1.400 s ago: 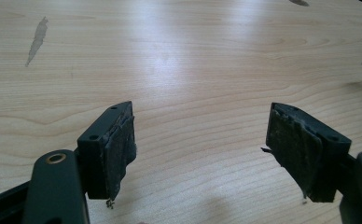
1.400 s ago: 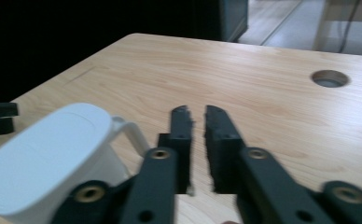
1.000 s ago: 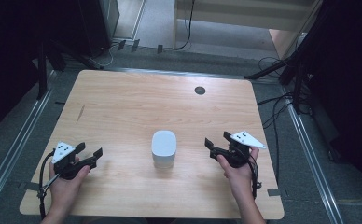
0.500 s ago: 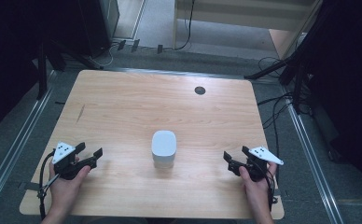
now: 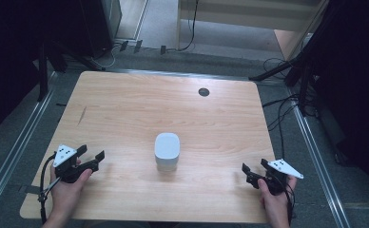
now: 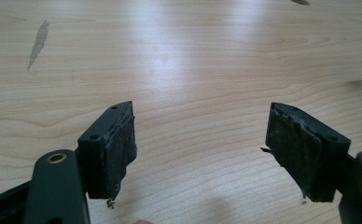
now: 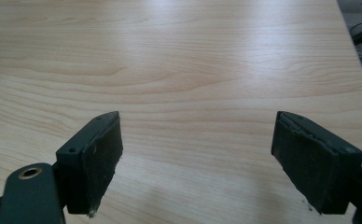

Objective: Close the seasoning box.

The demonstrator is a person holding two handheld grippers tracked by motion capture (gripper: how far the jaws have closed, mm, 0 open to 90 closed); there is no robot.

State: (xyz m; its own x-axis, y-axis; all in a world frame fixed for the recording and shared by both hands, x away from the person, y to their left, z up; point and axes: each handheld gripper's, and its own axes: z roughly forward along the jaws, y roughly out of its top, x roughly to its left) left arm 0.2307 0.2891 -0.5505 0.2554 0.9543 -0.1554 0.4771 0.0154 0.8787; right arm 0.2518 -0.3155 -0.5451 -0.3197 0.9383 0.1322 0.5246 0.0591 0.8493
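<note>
A: High view first. Where is everything?

B: The white rounded box stands upright near the middle of the bench, slightly toward my side. My left gripper rests at the near left corner area, my right gripper at the near right edge. Both are well apart from the box, one on each flank. I judge this a parked stance: hands wide so the box sits unobstructed between them and either side can close in.

A: Jaws?

B: Both pairs spread, nothing between them. From above, the left pair points toward the box; the right pair points inward too, from lower down on the bench.

A: Left gripper view?

B: Jaws wide apart, worn pads facing each other over bare wood. A dark streak on the bench lies far ahead to the left. At the right edge a pale sliver may be the box, though I cannot be sure.

A: Right gripper view?

B: Same spread, pads clean-edged, bare grain between them. The bench's far right edge runs off at the side, which fits a hand held close to that rim.

A: Judgement?

B: Nothing is grasped yet. Held low and level, open jaws suit a sideways approach to the box, whose smooth rounded walls likely need a square, centred pinch.
</note>
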